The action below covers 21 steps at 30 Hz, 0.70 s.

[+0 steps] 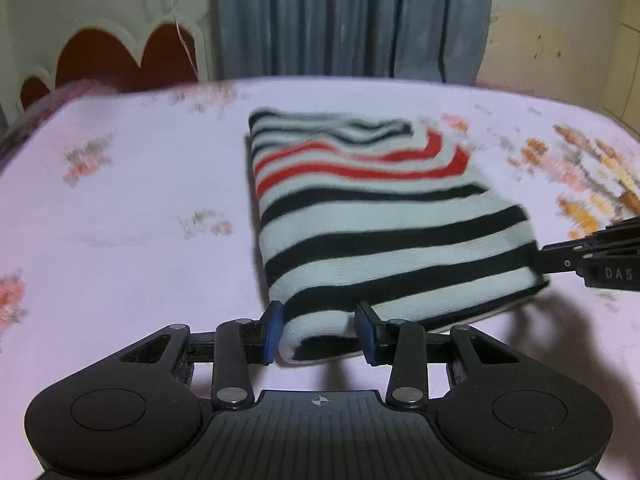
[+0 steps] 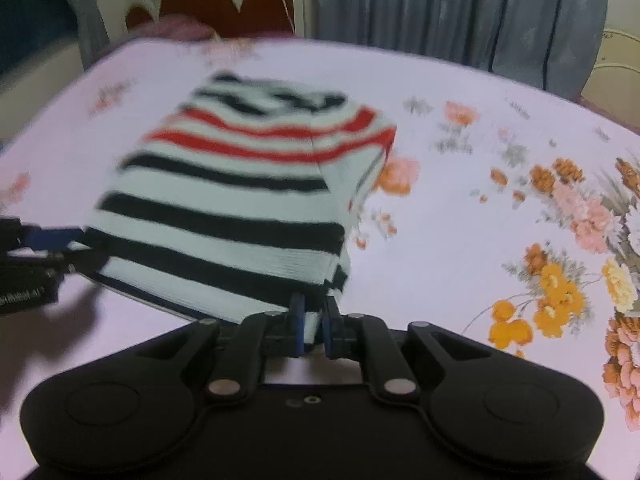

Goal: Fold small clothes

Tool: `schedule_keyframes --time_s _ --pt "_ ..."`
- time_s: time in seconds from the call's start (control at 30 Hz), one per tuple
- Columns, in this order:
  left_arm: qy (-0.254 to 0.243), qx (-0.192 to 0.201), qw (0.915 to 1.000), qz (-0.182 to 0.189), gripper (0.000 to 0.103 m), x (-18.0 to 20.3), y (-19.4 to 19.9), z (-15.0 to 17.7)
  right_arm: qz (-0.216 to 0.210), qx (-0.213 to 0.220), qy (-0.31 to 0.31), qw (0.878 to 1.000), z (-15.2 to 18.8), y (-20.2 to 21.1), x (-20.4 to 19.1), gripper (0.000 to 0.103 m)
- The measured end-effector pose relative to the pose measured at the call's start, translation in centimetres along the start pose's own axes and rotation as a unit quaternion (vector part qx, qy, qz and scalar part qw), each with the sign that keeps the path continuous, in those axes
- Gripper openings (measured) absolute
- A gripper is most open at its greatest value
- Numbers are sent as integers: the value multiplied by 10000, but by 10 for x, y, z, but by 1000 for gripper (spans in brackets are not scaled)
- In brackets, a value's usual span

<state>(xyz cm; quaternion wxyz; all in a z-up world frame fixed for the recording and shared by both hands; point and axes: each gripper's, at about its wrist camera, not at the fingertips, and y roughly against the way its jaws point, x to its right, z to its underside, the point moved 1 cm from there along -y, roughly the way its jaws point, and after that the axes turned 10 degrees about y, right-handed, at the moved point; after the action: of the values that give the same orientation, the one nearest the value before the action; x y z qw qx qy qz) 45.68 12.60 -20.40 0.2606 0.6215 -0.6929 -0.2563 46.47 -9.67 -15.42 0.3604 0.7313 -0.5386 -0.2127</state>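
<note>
A small striped garment [image 1: 372, 216], white with black and red stripes, lies folded on the bed sheet [image 1: 140, 208]. Its near edge is lifted. My left gripper [image 1: 320, 330] has its blue pads around the near left corner with a wide gap, the cloth bunched between them. My right gripper [image 2: 314, 326] is shut on the near right corner of the garment [image 2: 240, 192]. The right gripper also shows at the right edge of the left wrist view [image 1: 592, 258], and the left gripper at the left edge of the right wrist view [image 2: 36, 252].
The pink sheet [image 2: 460, 240] has orange and pink flower prints, dense on the right. A headboard with red panels [image 1: 108, 56] and grey curtains [image 1: 352, 20] stand behind the bed. A purple pillow [image 2: 180, 26] lies at the head.
</note>
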Motion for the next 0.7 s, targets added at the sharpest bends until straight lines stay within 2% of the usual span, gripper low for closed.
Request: schedule_keyframes --time_s 0.1,0.2,0.23,0.27,0.3,0.33,0.37,0.43,0.5,0.53,0.57,0.7 --pt "16 123 9999 5 39 7 22 3 2 227 -83 9997 3 26 0 9" --pt "60 221 9997 -15 39 15 38 7 71 321 -169 9993 8 46 1 15" --pt "79 274 9996 -49 39 18 44 8 104 345 -202 9991 9 51 1 22" --pt "92 342 9993 -80 40 21 49 8 150 393 -243 9988 11 58 1 40" --pt "111 399 9990 -135 40 24 56 9 206 450 -281 9984 13 64 1 52" --pt "146 452 9987 -199 49 28 64 10 270 528 -303 9978 15 70 1 73" --pt "172 524 9982 -230 76 31 73 11 380 631 -321 9968 19 77 1 80" --pt "122 877 9957 -262 93 39 94 16 450 668 -374 9961 27 91 2 80" --pt "16 1022 9943 -294 97 49 113 22 505 711 -464 9951 35 103 4 85" --pt "23 1071 9939 -278 103 52 121 24 574 759 -482 9943 40 110 4 97" --pt "43 1172 9928 -249 103 55 132 28 656 804 -489 9934 45 119 3 102" --pt "108 1296 9912 -255 103 65 170 44 736 863 -513 9922 64 151 -3 102"
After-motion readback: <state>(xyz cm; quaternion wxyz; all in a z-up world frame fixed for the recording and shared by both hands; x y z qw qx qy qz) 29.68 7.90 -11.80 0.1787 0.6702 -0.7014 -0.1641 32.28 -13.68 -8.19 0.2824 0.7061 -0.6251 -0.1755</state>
